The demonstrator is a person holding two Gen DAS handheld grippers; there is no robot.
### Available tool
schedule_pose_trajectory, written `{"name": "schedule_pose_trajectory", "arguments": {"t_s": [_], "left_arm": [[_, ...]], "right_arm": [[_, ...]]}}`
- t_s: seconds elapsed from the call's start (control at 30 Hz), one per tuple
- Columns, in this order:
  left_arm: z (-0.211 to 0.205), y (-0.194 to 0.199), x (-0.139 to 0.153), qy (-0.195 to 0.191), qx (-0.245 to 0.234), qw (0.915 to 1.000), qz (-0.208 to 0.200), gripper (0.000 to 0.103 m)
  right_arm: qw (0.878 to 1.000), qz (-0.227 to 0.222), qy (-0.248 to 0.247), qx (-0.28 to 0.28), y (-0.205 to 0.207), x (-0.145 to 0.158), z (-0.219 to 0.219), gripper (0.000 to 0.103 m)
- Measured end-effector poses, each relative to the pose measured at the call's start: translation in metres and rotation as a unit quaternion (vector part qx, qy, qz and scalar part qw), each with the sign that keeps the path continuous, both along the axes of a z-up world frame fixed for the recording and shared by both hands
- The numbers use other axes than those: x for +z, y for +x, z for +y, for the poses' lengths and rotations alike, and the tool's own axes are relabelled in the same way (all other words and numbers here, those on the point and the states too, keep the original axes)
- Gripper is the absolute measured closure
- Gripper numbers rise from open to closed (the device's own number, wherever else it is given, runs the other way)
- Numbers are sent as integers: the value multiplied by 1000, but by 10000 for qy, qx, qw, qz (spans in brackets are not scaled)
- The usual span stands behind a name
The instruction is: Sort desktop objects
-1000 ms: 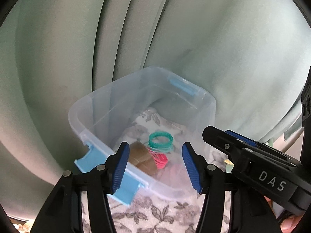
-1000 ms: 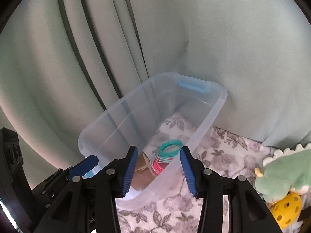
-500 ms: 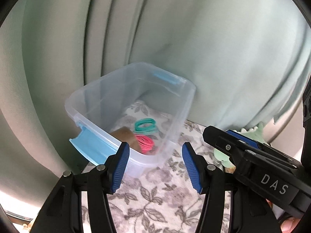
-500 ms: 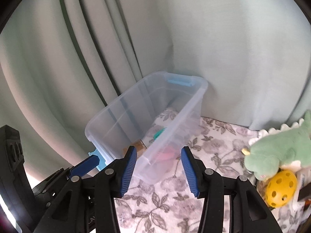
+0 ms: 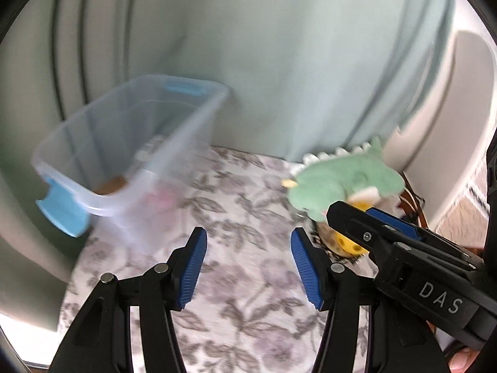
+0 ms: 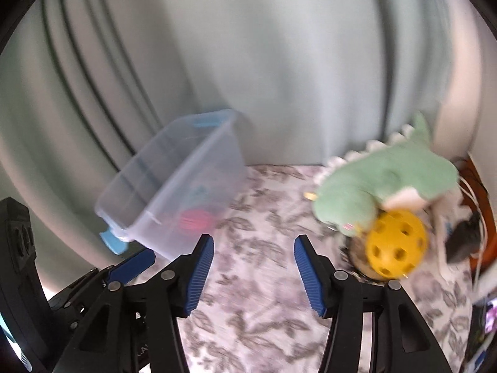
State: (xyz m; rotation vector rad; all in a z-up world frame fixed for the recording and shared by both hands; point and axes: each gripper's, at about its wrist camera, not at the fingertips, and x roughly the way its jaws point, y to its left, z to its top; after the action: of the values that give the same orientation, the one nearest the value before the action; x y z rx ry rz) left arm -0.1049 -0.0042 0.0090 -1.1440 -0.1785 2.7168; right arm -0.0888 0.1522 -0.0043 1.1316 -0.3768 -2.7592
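A clear plastic bin with blue handles stands at the left on the flowered cloth; pink and teal rings and a brown item show blurred inside it. At the right lies a green plush dinosaur over a yellow holed ball. My left gripper is open over bare cloth, nothing between its fingers. My right gripper also hovers over the cloth, its jaws opening, with nothing between them. The right gripper's body crosses the left wrist view.
Pale green curtains hang close behind the bin and toys. Dark cables and small items crowd the far right edge. The flowered cloth stretches between bin and plush. Both views are motion-blurred.
Both grippers have swung right, away from the bin toward the plush and ball. The bin slid to the left of both views. The right gripper's jaws have widened.
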Motion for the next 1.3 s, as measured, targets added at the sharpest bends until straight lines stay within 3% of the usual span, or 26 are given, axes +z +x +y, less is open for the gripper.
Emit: {"name": "schedule_pose_trajectory", "arguments": {"t_s": [0.17, 0.33, 0.47, 0.7, 0.93, 1.07, 1.3], "left_arm": [[33, 3, -11, -110, -328, 9994, 78, 46], [68, 7, -19, -647, -509, 9963, 238, 42], [85, 4, -30, -719, -761, 9944, 172, 39], [96, -11, -55, -239, -942, 9952, -104, 39], [109, -26, -73, -158, -979, 9948, -241, 39], [111, -36, -80, 198, -1037, 9937, -386, 39], [125, -61, -91, 592, -1332, 9871, -655, 39]], "right_arm": [[9993, -89, -142, -321, 17, -12, 38, 42], [9978, -206, -322, -534, 26, -30, 69, 39], [9948, -301, -578, -778, 31, -46, 97, 36], [9870, -389, -844, -1309, 37, -71, 140, 24], [9819, -300, -1274, -1372, 34, -91, 159, 18], [9789, -263, -1445, -1421, 31, -100, 166, 13], [9756, -148, -1679, -1405, 20, -103, 175, 12]]}}
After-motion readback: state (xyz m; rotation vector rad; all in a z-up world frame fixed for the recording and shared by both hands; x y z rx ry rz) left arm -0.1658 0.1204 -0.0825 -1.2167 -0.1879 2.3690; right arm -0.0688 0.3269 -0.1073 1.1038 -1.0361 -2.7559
